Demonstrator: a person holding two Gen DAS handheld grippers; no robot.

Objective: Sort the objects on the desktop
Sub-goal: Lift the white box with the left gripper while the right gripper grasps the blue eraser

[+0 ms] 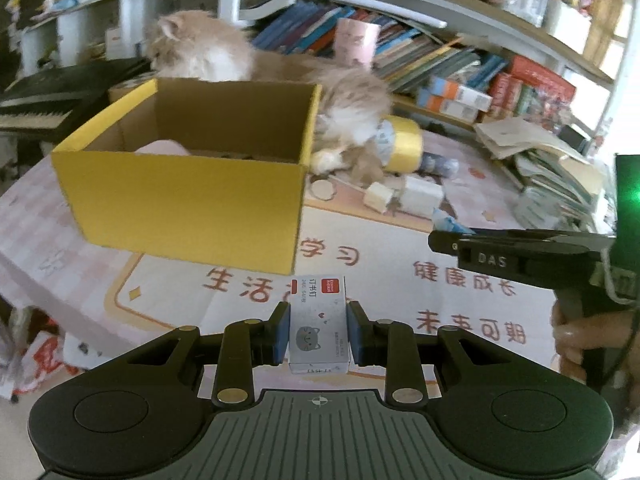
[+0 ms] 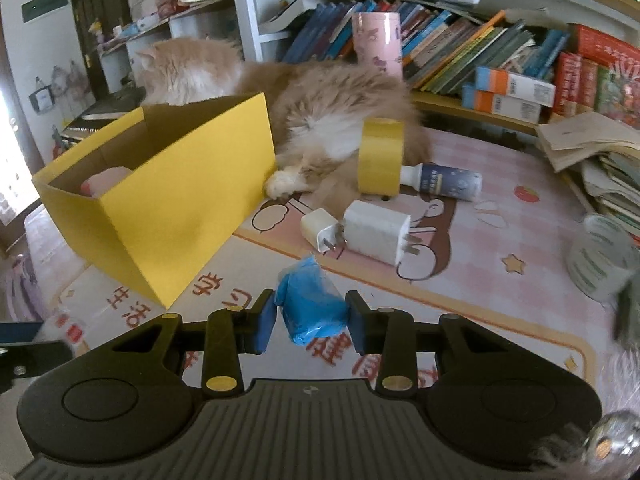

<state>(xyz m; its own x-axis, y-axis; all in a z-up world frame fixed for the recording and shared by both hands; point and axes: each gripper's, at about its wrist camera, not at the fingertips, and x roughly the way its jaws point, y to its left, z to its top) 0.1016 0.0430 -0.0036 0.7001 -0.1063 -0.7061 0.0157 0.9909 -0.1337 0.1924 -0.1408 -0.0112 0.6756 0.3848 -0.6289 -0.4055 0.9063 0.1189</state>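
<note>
Left gripper (image 1: pixel 319 330) clamps staple box (image 1: pixel 319 322) and right gripper (image 2: pixel 311 322) pinches blue plastic roll (image 2: pixel 311 307), both lifted off the mat, probably bound for the yellow carton (image 1: pixel 182 200).

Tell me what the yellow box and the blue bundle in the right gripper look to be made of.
Yellow box: corrugated cardboard by the look, matte yellow outside, raw brown inside, with crisp folded edges. Blue bundle: probably thin plastic film or bags, slightly glossy and crumpled, with a clear wrap showing at the top; the right gripper is shut on it.
</note>
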